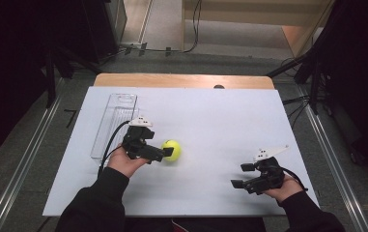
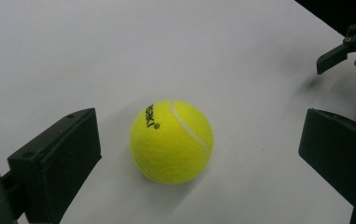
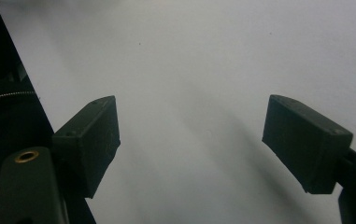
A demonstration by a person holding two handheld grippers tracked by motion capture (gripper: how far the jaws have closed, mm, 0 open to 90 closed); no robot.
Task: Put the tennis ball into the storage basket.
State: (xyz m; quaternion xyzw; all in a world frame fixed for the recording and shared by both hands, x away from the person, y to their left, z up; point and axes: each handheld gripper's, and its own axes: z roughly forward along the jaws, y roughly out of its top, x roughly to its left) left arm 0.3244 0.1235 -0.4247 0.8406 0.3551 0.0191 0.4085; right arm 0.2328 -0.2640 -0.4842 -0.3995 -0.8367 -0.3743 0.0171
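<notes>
A yellow tennis ball (image 1: pixel 172 150) lies on the white board (image 1: pixel 210 116), left of the middle. My left gripper (image 1: pixel 164 153) comes at it from the left, held by a hand in a black sleeve. In the left gripper view the ball (image 2: pixel 171 141) rests on the board between the two wide-apart black jaws of the left gripper (image 2: pixel 202 140), touching neither. My right gripper (image 1: pixel 241 175) hovers open over the board's front right. Its own view has bare white board between the jaws of the right gripper (image 3: pixel 189 135).
A clear plastic tray (image 1: pixel 116 123) stands lengthwise at the board's back left, just behind my left hand. The board's front edge (image 3: pixel 21 79) runs close to the right gripper. Wooden table edge (image 1: pixel 181 79) lies at the back, with dark stands and cables around.
</notes>
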